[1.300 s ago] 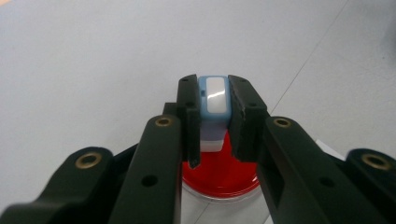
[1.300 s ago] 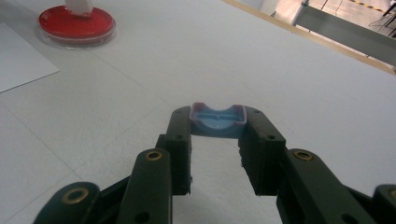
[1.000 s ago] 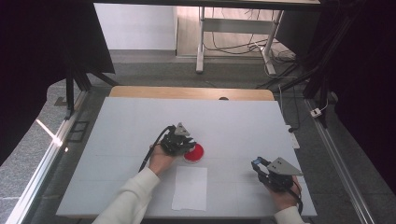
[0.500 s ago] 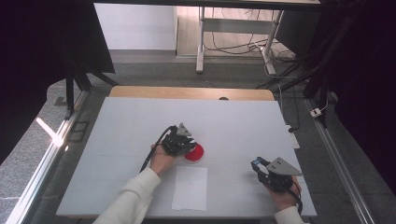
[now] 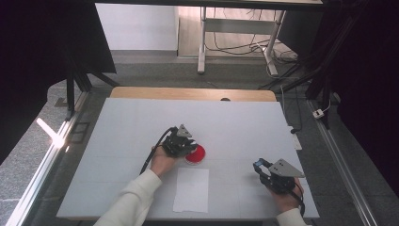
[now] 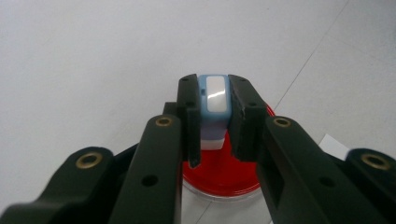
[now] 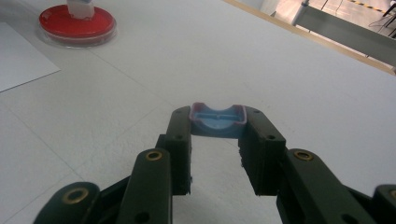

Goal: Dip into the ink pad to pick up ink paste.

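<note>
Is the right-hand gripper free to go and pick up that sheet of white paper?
Probably not yet: the right gripper is already shut on a blue cap. The table between it and the white paper lies bare, so only its full grip hinders.

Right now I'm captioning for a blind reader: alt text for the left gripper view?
The left gripper is shut on a small blue-and-white block, holding it over a round red dish on a white table.

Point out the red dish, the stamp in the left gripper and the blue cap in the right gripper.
red dish (image 5: 197, 155), high view, on its red inside.
stamp (image 6: 215, 98), left gripper view, on its white top face.
blue cap (image 7: 218, 120), right gripper view, on its hollow inside.
</note>
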`<state>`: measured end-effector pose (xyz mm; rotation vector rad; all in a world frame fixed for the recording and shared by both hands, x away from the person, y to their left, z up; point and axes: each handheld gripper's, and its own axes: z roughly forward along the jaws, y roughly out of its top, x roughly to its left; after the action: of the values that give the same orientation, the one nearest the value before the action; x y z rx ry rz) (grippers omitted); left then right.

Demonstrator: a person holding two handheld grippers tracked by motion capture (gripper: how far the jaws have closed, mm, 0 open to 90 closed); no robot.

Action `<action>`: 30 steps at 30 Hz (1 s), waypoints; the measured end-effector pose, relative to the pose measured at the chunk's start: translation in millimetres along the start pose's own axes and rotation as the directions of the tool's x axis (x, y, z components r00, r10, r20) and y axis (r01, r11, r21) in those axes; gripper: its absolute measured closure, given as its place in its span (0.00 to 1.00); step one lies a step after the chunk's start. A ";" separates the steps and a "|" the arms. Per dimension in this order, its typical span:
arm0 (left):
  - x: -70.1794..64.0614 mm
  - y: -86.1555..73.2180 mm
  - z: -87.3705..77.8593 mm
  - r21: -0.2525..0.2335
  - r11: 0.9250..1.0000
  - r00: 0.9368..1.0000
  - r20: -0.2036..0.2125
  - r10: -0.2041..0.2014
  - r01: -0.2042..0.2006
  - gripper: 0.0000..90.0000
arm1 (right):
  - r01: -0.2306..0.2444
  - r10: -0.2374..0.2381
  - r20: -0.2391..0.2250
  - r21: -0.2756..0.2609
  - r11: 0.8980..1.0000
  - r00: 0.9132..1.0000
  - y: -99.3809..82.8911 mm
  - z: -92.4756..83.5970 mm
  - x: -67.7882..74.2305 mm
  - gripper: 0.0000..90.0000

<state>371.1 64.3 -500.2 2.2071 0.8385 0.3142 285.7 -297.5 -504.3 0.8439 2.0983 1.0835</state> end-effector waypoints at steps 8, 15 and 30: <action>-1.6 -2.2 -0.2 -0.011 1.000 1.000 -0.008 0.000 0.000 0.84 | 0.000 0.000 0.000 -0.001 1.000 1.000 0.0 -0.3 -0.1 0.72; -2.1 -3.0 -0.4 -0.012 1.000 1.000 -0.012 0.004 -0.004 0.84 | 0.000 0.000 0.000 -0.002 1.000 1.000 0.0 -0.3 -0.2 0.72; -3.8 1.7 -11.4 -0.063 0.998 1.000 0.002 0.014 -0.014 0.84 | -0.002 0.002 0.007 0.001 1.000 1.000 0.4 -1.6 -1.0 0.72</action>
<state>363.8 67.4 -490.9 2.1550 0.8019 0.3401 285.2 -298.9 -502.9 0.8491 2.0924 1.0792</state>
